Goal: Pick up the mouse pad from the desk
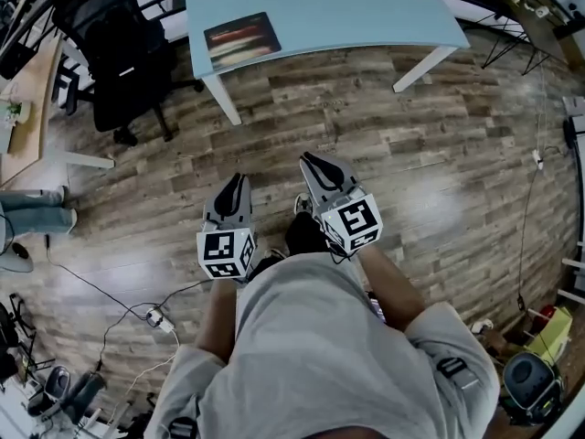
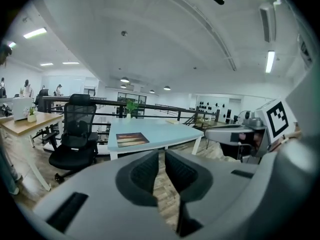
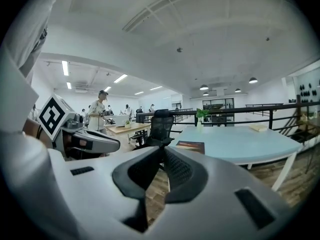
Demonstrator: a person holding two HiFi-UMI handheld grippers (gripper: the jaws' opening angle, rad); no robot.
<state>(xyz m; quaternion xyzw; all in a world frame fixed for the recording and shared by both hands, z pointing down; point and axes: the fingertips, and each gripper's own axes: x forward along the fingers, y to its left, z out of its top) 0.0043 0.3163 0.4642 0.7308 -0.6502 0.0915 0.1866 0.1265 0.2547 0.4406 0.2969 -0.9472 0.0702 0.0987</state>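
You held left hand-held gripper (image 1: 239, 178) slightly spread, empty; right hand-held gripper (image 1: 310, 159) pressed together. Mouse pad (image 1: 241, 37) lay on tabletop (image 1: 366, 7).

- The mouse pad (image 1: 241, 37) lay on the table (image 1: 366, 7), near its front left corner.
- An office chair (image 1: 119, 53) stood on the floor (image 1: 439, 154) just left of the table.
- A second table (image 1: 27, 108) stood further left, beyond the chair.
- The left tongs (image 1: 239, 181) and right tongs (image 1: 309, 161) were side by side above the floor, well short of the table, with the pad ahead and slightly left.
- A cable (image 1: 156, 318) lay on the floor, left of the person and behind the tongs.
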